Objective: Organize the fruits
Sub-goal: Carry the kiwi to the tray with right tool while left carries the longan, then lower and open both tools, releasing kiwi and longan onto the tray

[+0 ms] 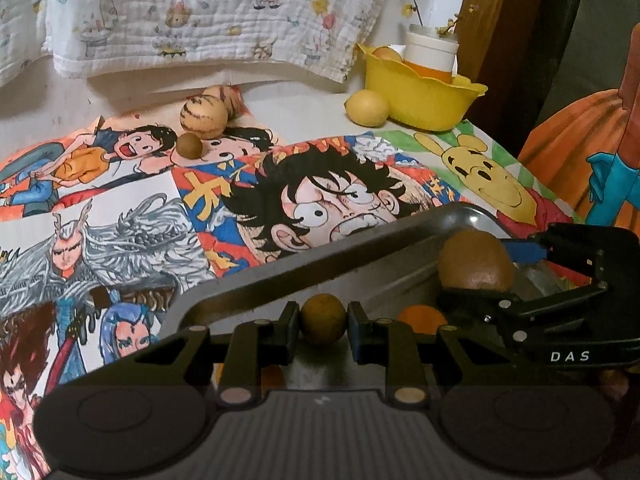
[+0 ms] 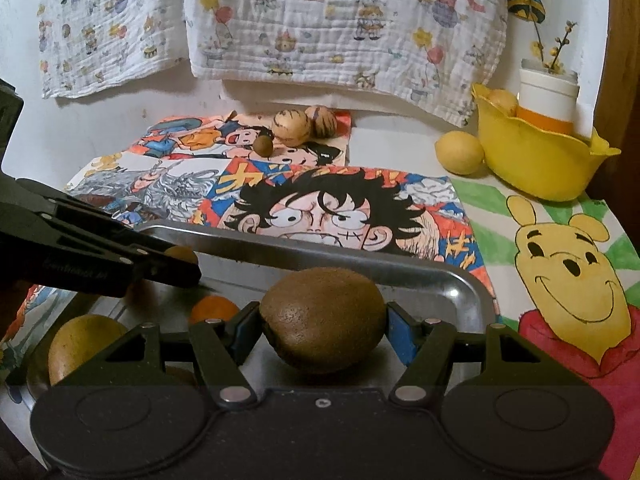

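My left gripper [image 1: 323, 325] pinches a small brown fruit [image 1: 322, 319], my right gripper [image 2: 323, 326] a kiwi [image 2: 322, 319], both above the metal tray [image 2: 460, 288]; crowded arms risk colliding, dislodging either.

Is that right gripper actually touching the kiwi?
Touching. The right wrist view shows the right gripper with both fingers pressed against the kiwi's sides, no gap.
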Available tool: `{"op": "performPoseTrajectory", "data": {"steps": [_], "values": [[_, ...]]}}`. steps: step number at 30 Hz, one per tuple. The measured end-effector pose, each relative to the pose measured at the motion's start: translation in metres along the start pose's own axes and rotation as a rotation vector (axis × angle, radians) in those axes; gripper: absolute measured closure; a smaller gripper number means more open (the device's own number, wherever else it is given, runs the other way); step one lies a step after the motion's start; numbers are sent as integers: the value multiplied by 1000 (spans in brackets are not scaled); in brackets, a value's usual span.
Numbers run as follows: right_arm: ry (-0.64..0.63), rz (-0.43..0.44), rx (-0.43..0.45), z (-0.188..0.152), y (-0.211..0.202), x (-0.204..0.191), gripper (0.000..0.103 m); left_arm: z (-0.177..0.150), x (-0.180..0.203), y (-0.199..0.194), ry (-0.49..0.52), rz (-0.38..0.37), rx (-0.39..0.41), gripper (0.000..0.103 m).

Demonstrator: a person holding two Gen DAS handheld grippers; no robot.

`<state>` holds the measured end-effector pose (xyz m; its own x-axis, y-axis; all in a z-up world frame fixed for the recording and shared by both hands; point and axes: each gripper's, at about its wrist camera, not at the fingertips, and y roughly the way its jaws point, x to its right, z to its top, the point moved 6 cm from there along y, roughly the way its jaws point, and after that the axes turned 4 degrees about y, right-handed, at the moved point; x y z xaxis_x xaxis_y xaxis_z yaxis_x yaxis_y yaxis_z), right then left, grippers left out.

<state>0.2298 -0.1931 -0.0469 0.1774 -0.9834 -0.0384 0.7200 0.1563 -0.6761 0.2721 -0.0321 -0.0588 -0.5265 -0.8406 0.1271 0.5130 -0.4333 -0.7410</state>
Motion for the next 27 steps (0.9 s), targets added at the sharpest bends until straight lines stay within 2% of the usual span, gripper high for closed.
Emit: {"op": "performPoseTrajectory", "data": {"steps": [11,18,20,23,25,27], "values": [[5,2,-4,-2,1,1,35,0,2,1,-4,-6,-3,75],[16,5,10,-2,-4,1,34,-1,1,-4,-24,-9,-2,70],[22,8,29,0,-10,0,28,-2,1,-9,-34,-4,8,69],[33,11,53,3,-20,1,24,-4,0,-21,-52,16,36,59],[37,14,65,4,-26,1,21,-5,0,-30,-68,29,61,40],[38,17,76,4,-33,0,19,-7,0,-40,-79,48,87,36]]}}
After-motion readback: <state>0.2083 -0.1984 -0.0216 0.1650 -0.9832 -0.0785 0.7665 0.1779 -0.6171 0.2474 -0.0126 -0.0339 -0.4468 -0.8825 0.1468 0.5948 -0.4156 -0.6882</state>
